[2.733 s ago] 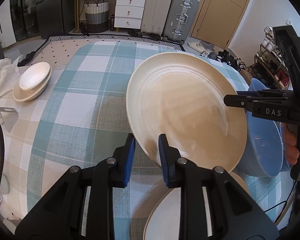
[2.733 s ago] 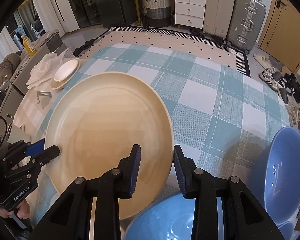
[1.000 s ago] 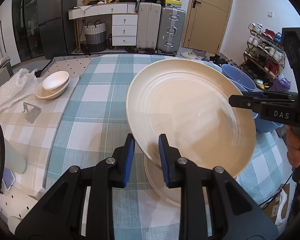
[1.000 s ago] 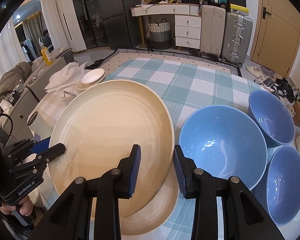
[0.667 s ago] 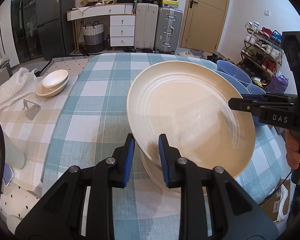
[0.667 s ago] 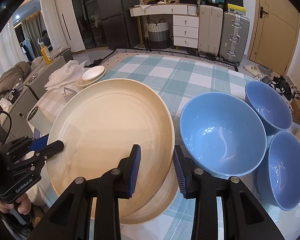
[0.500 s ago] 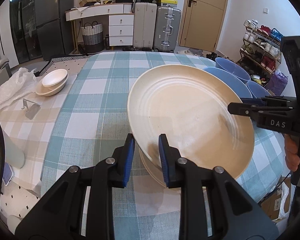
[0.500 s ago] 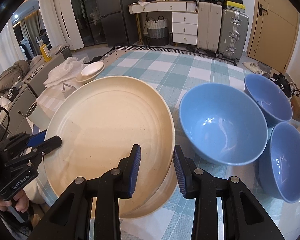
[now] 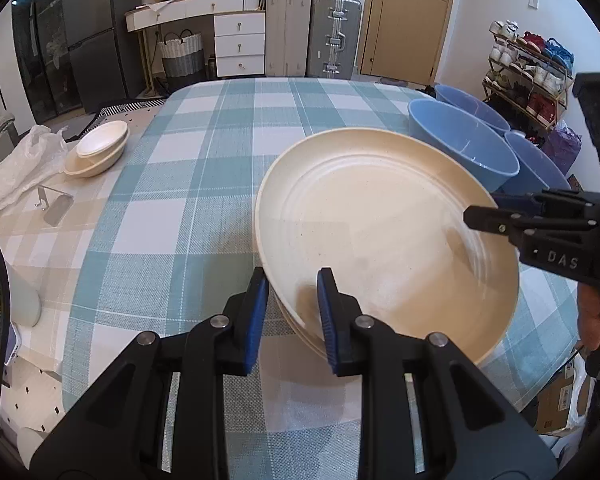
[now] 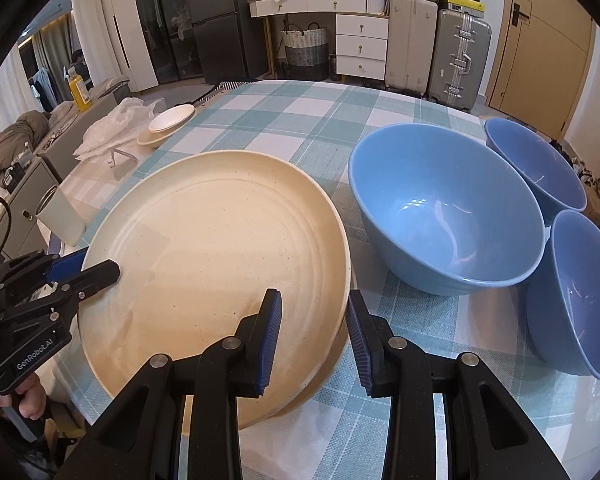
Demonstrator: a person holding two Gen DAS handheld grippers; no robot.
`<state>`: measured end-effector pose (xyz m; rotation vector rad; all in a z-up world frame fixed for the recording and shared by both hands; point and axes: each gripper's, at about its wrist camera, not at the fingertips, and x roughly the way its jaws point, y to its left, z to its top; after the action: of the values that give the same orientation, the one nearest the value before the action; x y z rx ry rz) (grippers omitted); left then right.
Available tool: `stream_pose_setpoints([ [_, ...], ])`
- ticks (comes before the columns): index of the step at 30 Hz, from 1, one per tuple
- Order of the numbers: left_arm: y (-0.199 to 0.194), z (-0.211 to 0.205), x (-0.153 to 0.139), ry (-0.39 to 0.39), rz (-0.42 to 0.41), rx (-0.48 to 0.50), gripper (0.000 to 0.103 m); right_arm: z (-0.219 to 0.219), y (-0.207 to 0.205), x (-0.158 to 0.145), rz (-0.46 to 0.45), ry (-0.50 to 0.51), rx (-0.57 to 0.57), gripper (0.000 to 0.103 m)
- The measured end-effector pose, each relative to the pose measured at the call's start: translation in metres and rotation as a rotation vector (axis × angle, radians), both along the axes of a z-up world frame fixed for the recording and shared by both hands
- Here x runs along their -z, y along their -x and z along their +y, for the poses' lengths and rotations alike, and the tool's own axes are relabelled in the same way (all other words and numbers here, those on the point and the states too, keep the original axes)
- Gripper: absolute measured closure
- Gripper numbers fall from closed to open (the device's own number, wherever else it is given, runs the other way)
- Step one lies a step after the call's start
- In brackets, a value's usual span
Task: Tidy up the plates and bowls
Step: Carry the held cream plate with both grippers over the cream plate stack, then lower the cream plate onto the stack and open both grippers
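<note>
A large cream plate point(image 9: 384, 232) is held level between both grippers, just above a second cream plate point(image 9: 300, 326) on the checked tablecloth. My left gripper point(image 9: 292, 294) is shut on the plate's near-left rim. My right gripper point(image 10: 312, 320) is shut on the plate's rim point(image 10: 220, 248) at the opposite side. The lower plate point(image 10: 324, 372) peeks out beneath. Three blue bowls point(image 10: 444, 208) stand to the right of the plates; they also show in the left wrist view point(image 9: 460, 140).
Two nested cream small bowls point(image 9: 100, 148) sit at the table's far left by a white plastic bag point(image 9: 20, 168) and a metal stand point(image 9: 54, 204). A white cup point(image 10: 62, 216) stands near the left edge. Suitcases and drawers stand beyond the table.
The held plate has been lowered and levelled, from tilted up to lying just above the second plate. Both grippers kept their hold.
</note>
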<state>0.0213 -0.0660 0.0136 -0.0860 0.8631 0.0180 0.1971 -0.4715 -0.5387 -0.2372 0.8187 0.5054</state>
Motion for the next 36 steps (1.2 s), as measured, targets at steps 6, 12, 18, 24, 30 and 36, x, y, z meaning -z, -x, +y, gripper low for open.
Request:
stream_pose_setpoints([
  [6,-0.007,-0.004,0.016,-0.02,0.013,-0.003,0.082,0.002,0.002,0.004,-0.034,0.026,0.013,0.068],
  [12,-0.013,-0.008,0.028,-0.066,0.022,-0.007,0.082,0.009,0.002,0.014,-0.046,0.062,0.026,0.068],
  [18,-0.016,-0.012,0.036,-0.107,0.02,0.001,0.082,0.011,0.002,0.023,-0.054,0.093,0.037,0.068],
  [24,-0.016,-0.014,0.042,-0.111,0.033,0.006,0.081,0.012,0.0,0.031,-0.048,0.098,0.048,0.068],
  [30,-0.016,-0.013,0.045,-0.114,0.04,0.01,0.08,0.012,-0.003,0.034,-0.05,0.093,0.044,0.067],
  [36,-0.019,-0.013,0.046,-0.125,0.049,0.012,0.08,0.011,-0.003,0.035,-0.061,0.094,0.042,0.067],
])
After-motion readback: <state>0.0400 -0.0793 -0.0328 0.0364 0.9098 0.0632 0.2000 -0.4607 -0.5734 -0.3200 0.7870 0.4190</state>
